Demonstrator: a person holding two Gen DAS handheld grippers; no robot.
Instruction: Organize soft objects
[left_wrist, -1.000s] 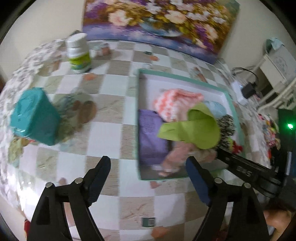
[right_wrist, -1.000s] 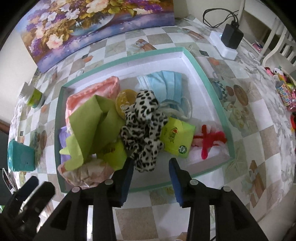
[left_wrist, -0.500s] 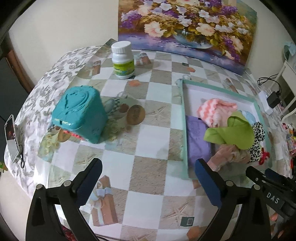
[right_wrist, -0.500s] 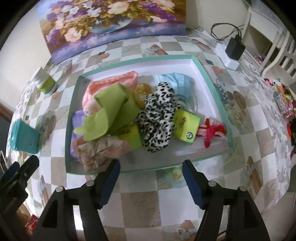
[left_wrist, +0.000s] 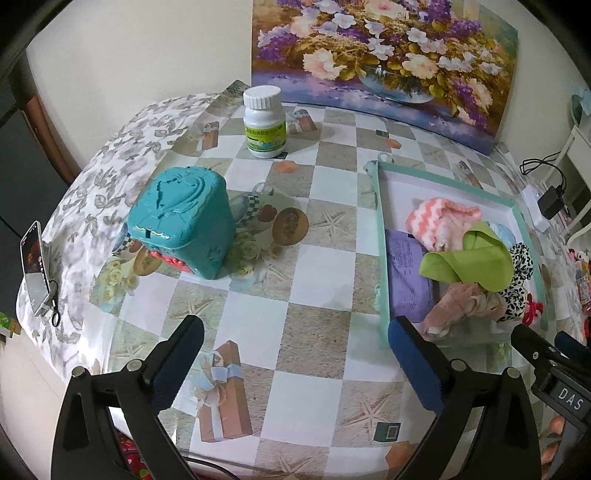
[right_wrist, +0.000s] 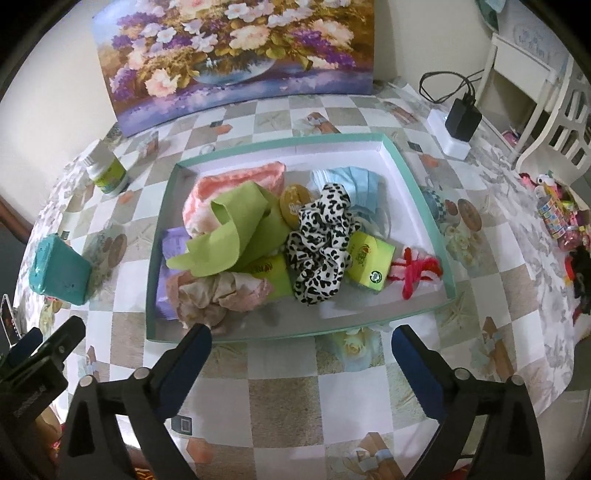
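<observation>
Soft things sit heaped in the shallow teal-rimmed tray (right_wrist: 421, 184) on the counter (right_wrist: 280, 384). Spotted scrunchie (right_wrist: 321, 243) lies on top near the middle, partly over a green packet (right_wrist: 369, 262). Green cloth (right_wrist: 229, 229) is draped in a loose loop over the pink striped knit (right_wrist: 229, 184) and a purple pack (right_wrist: 173, 243). Crumpled pink fabric (right_wrist: 214, 295) sits at the near left corner; blue face masks (right_wrist: 354, 184) at the far side; a red yarn piece (right_wrist: 417, 273) near the right wall. Pile is loose and overlapping, not folded: judged gathered into one container rather than sorted within it.

Right gripper (right_wrist: 301, 362) hangs above the tray's near rim, jaws spread wide, nothing between them; they have just been opening. The scrunchie lies free in the tray, so this reads as a release followed by pulling clear.

Left gripper (left_wrist: 295, 354) is likewise spread and empty, its jaws having just widened, over bare counter left of the tray.

Outward: a teal box (left_wrist: 181, 225) and a white pill bottle (left_wrist: 264, 125) stand well apart from the tray, both rigid, probably left out for that reason. A flower painting (left_wrist: 384, 66) leans at the back; a charger (right_wrist: 461, 118) sits on the right.
</observation>
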